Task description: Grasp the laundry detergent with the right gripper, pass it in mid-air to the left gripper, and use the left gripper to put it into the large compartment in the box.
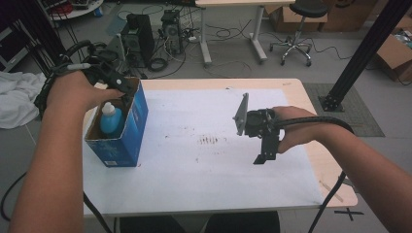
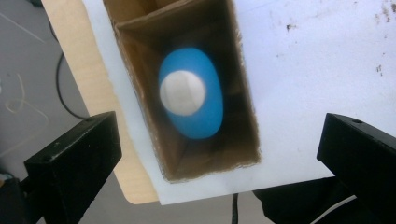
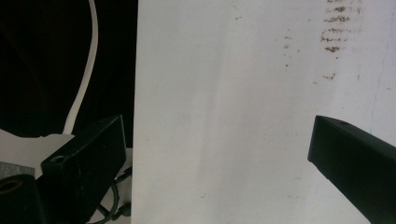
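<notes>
A blue bottle (image 1: 111,120) with a white cap stands upright inside an open blue cardboard box (image 1: 130,138) at the table's left edge. My left gripper (image 1: 124,90) hovers just above the box's far end, open, with nothing between its jaws. The left gripper view looks straight down on the bottle (image 2: 201,119) inside the brown-lined box (image 2: 140,98), and my left gripper (image 2: 217,158) has its jaws wide apart above it. Over the right half of the table my right gripper (image 1: 265,151) points down, open and empty. Its jaws (image 3: 219,158) stand wide over the white sheet.
A white sheet (image 1: 204,170) with brown smudges near its middle covers the wooden table (image 1: 335,189). On the floor beyond are two computer towers (image 1: 138,31), cables, a wheeled stool (image 1: 296,29) and cartons. A black frame post (image 1: 359,53) rises at the right, and a white cloth (image 1: 14,102) lies at the left.
</notes>
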`<action>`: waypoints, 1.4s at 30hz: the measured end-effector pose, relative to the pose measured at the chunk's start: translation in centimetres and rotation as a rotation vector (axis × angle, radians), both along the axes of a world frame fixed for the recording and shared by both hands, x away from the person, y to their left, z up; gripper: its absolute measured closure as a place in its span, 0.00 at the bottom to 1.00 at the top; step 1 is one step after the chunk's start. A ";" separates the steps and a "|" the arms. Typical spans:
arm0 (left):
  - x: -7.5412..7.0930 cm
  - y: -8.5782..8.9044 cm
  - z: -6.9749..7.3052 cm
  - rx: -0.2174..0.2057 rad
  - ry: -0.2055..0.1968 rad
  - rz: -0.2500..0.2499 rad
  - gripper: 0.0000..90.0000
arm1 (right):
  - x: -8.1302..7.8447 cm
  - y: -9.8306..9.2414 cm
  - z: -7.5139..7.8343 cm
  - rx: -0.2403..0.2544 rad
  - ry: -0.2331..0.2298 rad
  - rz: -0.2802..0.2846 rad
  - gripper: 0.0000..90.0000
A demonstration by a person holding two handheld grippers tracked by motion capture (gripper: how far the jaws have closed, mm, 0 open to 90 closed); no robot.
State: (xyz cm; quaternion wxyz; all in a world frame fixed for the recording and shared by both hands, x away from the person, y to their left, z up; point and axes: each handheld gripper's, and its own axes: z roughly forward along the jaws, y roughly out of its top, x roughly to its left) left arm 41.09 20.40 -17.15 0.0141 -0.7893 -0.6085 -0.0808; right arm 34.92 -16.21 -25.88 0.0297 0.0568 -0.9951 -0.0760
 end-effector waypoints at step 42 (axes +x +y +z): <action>-6.1 -10.2 -0.8 -0.005 0.028 -1.114 0.00 | 0.3 0.1 0.6 -0.031 0.006 -0.020 0.04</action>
